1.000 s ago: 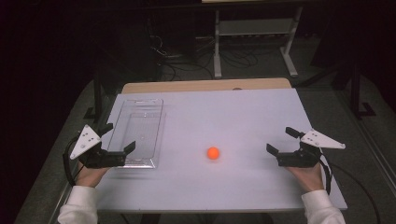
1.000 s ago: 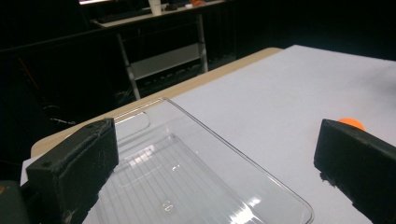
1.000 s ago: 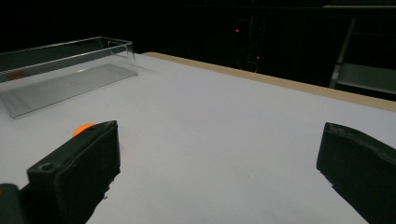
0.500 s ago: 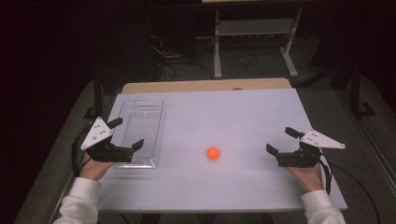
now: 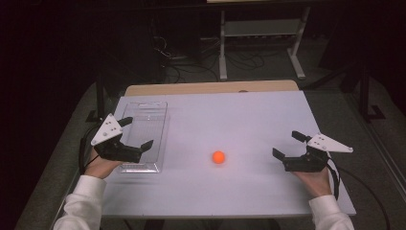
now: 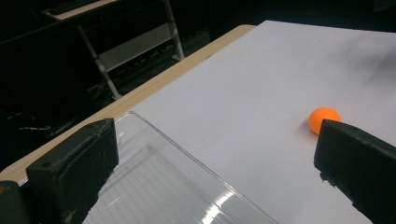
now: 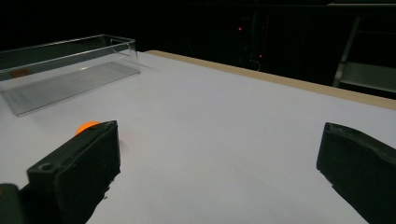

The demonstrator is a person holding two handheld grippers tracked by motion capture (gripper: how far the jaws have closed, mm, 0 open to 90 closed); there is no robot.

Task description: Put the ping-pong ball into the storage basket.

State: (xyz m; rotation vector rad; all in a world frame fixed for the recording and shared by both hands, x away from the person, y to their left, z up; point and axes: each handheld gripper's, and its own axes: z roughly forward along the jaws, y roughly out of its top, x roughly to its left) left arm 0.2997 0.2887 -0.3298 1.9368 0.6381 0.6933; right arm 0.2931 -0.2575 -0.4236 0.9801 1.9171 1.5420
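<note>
Left gripper (image 5: 136,132) risen over clear tray (image 5: 162,111); ball (image 5: 219,157) unmoved.

High view: fixed above the person's edge of the white table (image 5: 249,191), facing forward and down, far enough back to take in the whole top and the dark floor beyond.

Left gripper view: rides low and close over the clear plastic tray (image 6: 154,186), looking across the table between its own jaws toward the orange ball (image 6: 323,119).

Right gripper view: near the tabletop, facing across it; shares the ball (image 7: 85,126) and tray (image 7: 65,70) with both others.
</note>
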